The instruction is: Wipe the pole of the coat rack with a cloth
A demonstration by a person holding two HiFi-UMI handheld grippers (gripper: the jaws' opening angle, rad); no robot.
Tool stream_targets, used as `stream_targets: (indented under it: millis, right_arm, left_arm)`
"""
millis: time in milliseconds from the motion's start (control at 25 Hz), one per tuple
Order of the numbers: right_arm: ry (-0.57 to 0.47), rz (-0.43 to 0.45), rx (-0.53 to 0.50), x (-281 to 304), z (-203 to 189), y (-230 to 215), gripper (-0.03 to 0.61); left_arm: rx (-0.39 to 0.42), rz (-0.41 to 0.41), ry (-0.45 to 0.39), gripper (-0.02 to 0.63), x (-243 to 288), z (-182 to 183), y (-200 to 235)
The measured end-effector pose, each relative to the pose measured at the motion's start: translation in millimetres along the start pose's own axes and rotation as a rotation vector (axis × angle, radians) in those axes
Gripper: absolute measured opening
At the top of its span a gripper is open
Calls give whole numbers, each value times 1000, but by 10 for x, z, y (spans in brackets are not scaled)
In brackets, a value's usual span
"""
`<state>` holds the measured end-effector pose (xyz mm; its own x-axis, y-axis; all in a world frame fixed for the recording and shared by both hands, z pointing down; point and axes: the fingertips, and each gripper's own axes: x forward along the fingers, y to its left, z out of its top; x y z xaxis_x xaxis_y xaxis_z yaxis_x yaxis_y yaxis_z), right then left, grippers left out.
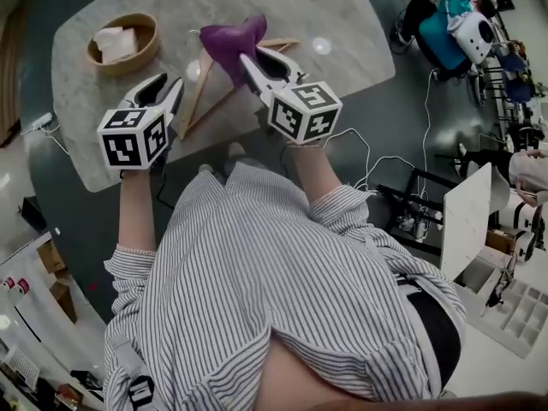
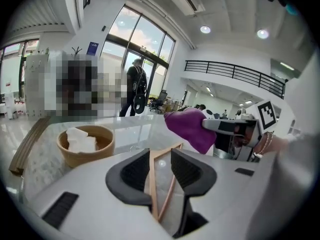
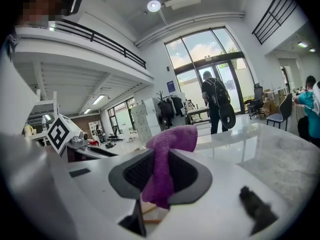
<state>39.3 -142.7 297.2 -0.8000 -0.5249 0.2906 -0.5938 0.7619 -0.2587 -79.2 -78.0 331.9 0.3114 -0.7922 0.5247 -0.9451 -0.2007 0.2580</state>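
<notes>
**Cloth and wooden hanger held above the table, wiping not yet begun**

A person seen from above holds a gripper in each hand over a pale stone table (image 1: 342, 24). The right gripper (image 1: 261, 58) has its fingers closed on a fold of purple cloth (image 1: 229, 39), which bunches out past the tips. The left gripper (image 1: 169, 88) has its fingers partly open, with one end corner of a wooden hanger (image 1: 197, 88) between them. The wood runs deep into the gap and lies against the pads, so this reads as a grip. No standing coat rack is visible; the hanger seems to be the thing to wipe.

The hanger's long bar runs from the left gripper diagonally away and to the right, roughly level, with its far end under the cloth. Whether the cloth touches the wood cannot be told.

The step in hand looks like bringing cloth and bar together. The next move likely calls for pressing the cloth onto the bar and drawing it along that diagonal while the left gripper holds the hanger steady.

A wooden bowl (image 1: 152, 37) with white pieces in it sits at the table's far left.
</notes>
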Motion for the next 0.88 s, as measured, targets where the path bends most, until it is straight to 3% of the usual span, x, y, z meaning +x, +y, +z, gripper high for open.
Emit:
stream_targets:
  millis: [520,880]
  right_arm:
    - [-115,127,32,16,308,763,92]
    - [-137,184,-12,38,381,884,92]
  left_arm:
    - [3,-55,-242,86,-447,486,-92]
    - [-24,1,-305,31,-448,524,-132]
